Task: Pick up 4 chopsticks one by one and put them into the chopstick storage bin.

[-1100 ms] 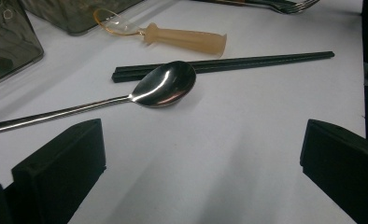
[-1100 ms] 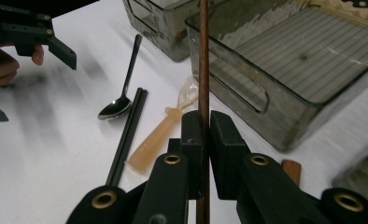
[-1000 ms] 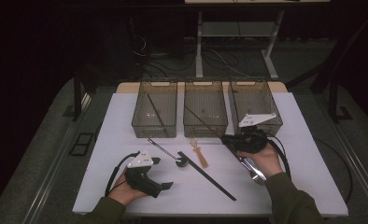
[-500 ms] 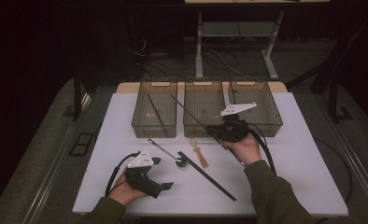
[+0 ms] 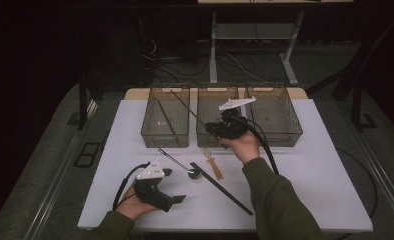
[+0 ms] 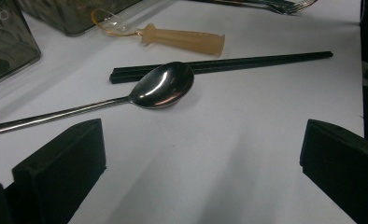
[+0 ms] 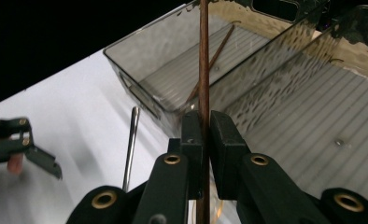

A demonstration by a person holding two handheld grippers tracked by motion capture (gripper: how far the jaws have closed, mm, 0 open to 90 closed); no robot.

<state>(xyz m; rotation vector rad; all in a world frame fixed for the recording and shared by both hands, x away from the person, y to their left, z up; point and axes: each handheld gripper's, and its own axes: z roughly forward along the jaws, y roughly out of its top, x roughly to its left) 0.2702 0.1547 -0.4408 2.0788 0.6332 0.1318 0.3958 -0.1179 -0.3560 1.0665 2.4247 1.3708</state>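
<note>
My right gripper [image 5: 214,128] is shut on a thin brown chopstick [image 5: 190,108], held above the front of the middle bin [image 5: 216,90]. The stick slants up and left over the left bin [image 5: 150,131]. In the right gripper view the chopstick [image 7: 203,70] runs straight up between the closed pads, and a second brown chopstick [image 7: 215,52] lies inside the left bin [image 7: 126,70]. My left gripper [image 5: 174,186] rests on the table near the front left, open. Ahead of its spread jaws lie a steel spoon [image 6: 163,84], a pair of black chopsticks [image 6: 247,61] and a tan handle [image 6: 182,37].
Three clear bins stand in a row at the back of the white table [image 5: 325,165]; the right bin [image 5: 295,131] is beside my right hand. The spoon [image 5: 193,173], black chopsticks [image 5: 225,191] and tan handle [image 5: 214,167] lie mid-table. Fork tines [image 6: 285,5] are farther off.
My right gripper has moved left and away with the brown chopstick, from in front of the right bin to the middle bin. The left hand has stayed put.
</note>
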